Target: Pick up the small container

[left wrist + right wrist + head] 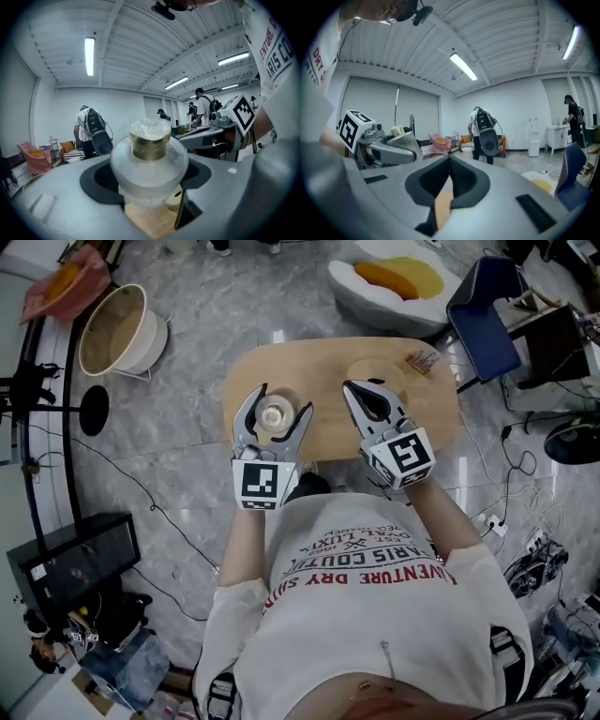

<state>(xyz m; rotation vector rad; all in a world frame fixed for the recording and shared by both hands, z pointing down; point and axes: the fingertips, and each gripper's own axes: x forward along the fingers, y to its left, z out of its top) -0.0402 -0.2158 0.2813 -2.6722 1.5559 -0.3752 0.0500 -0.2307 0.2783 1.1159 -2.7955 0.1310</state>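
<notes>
the left tongs (284, 401) are clamped on the small container (274, 416), a clear, squat pot with a gold-toned collar and a frosted cap. it sits upright between the two jaws, held clear of the pale wooden table (328, 367) below and touching nothing else. the right tongs (351, 388) hang just beside them over the same table, jaws drawn together at the tips with nothing between them, and a small wrapped packet (424, 360) lies near the table's far right edge, well apart from both tongs.
</notes>
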